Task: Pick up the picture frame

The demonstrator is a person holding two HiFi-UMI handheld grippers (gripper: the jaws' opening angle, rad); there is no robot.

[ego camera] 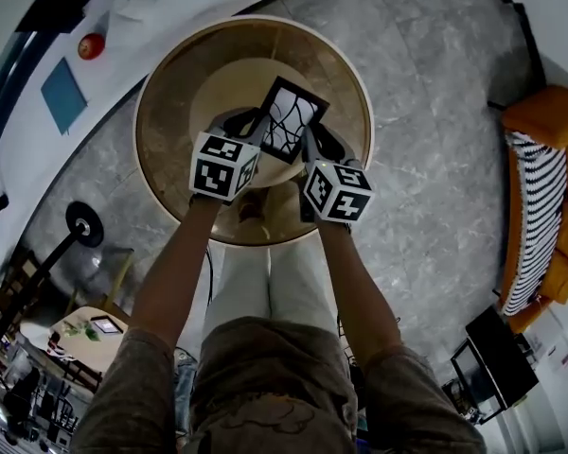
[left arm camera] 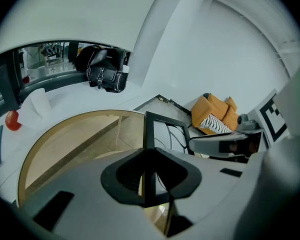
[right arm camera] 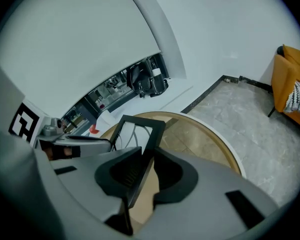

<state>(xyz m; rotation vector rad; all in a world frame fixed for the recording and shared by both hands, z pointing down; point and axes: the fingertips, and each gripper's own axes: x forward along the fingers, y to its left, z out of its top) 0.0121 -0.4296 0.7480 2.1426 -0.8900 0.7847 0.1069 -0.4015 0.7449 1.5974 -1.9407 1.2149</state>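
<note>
A round wooden worktop [ego camera: 166, 83] stands on a grey marble floor [ego camera: 435, 112] near a curved white wall [left arm camera: 215, 49], an orange sofa [ego camera: 554, 121] well apart.

Cannot see the near corners of the picture frame [ego camera: 289, 119] from the head view: covered by the left gripper [ego camera: 249, 127] and right gripper [ego camera: 314, 146]. Lose its lower edge inside the jaws in both gripper views. Cannot follow the tabletop [ego camera: 170, 102] rim just below the frame where the arms [ego camera: 185, 253] cross it. Right of the frame, only get part of the orange sofa [ego camera: 549, 206], cut at the picture's edge. Cannot name the small red round thing [ego camera: 91, 45] up-left of the frame, nor the clutter on the far table [ego camera: 85, 334] well below-left.
</note>
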